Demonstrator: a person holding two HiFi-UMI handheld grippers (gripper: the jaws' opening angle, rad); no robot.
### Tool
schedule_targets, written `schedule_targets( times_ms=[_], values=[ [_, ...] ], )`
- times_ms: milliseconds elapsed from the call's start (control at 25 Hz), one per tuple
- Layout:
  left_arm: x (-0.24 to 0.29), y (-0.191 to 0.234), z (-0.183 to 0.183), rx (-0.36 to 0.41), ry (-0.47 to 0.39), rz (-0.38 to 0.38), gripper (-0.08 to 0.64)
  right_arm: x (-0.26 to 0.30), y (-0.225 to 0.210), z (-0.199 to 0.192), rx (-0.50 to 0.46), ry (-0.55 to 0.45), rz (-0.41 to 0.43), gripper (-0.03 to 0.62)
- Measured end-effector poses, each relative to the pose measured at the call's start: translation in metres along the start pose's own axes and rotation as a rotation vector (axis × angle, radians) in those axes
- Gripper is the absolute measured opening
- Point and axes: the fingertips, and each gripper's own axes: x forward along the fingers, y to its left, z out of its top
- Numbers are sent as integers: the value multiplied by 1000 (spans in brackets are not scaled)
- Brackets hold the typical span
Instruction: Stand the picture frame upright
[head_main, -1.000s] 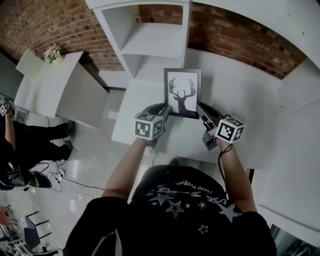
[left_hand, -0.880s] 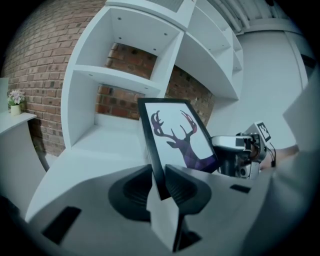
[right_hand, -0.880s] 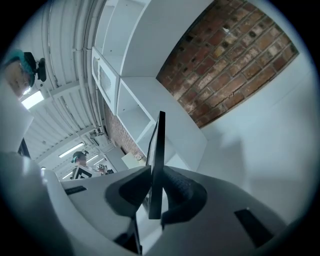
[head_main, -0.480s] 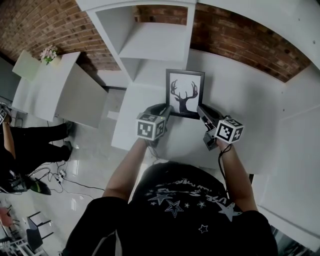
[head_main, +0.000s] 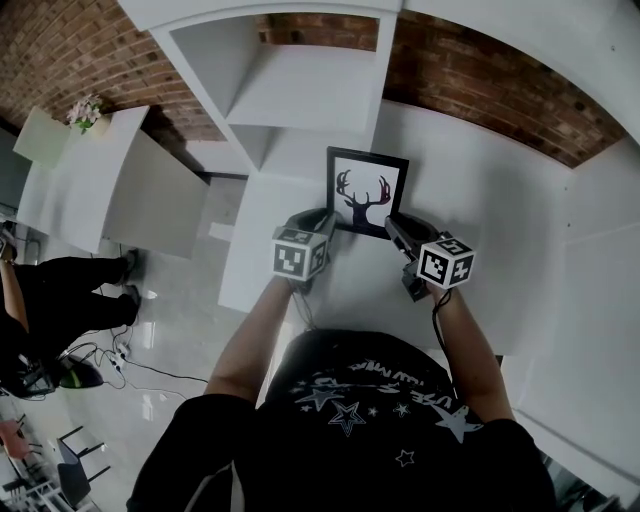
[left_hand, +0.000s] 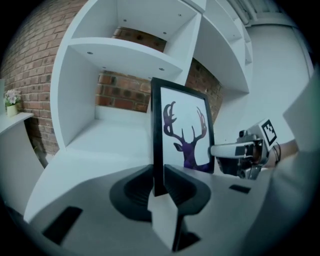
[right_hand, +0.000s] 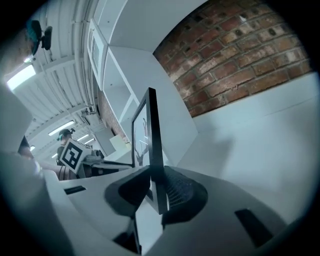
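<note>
Frame with the antler print stands on edge on the white counter, in front of the open shelves and the brick wall. In the head view the left gripper is at its lower left corner and the right gripper at its lower right. The print faces the person, and the top looks tipped slightly away.

In the left gripper view the frame's black side edge runs straight up between the jaws. The pads lie against its front and back, and the jaws are closing, so this side is clamped low on the edge. The frame looks close to vertical here, with its bottom at counter level. The right gripper reaches in at the far corner.

In the right gripper view the other edge stands between the jaws, which are opening. The pads seem to touch both faces, though the frame sits a little askew in the gap.

The step looks like the hand-off from holding to free standing. No view shows a rear stand, so I can't tell what will prop it. To do it well:
- Keep the left clamp firm while the right lets go.
- Make sure the bottom edge sits flat on the counter.
- Loosen slowly and watch the top for tipping.
- Draw each gripper straight back without brushing the edge.
</note>
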Motion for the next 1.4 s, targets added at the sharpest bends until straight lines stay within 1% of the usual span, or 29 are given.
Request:
schedule_targets(
  times_ms=[120,240,440,680,880,1080,1240,1400],
  values=[
    [8,5,-3,10,11,3,77,10,-10,-6,-32,37,-38,89],
    [14,11,1,17,5,19,77,17,-15,-7,-37,46,-42,91],
    [20,21,3,24,2,35,77,30,-18,-2,-79,55,-48,94],
    [25,36,8,26,-14,83,77,44,-20,-2,-132,74,-48,94],
    [29,39,11,44,-20,108,77,49,-25,1,-141,68,-64,98],
    [30,40,12,49,-29,107,77,52,-29,2,-150,64,-72,100],
    [34,37,8,67,-18,98,77,53,-31,1,-156,75,-78,101],
    [35,38,5,68,-7,102,77,52,-33,0,-147,84,-91,110]
  ],
)
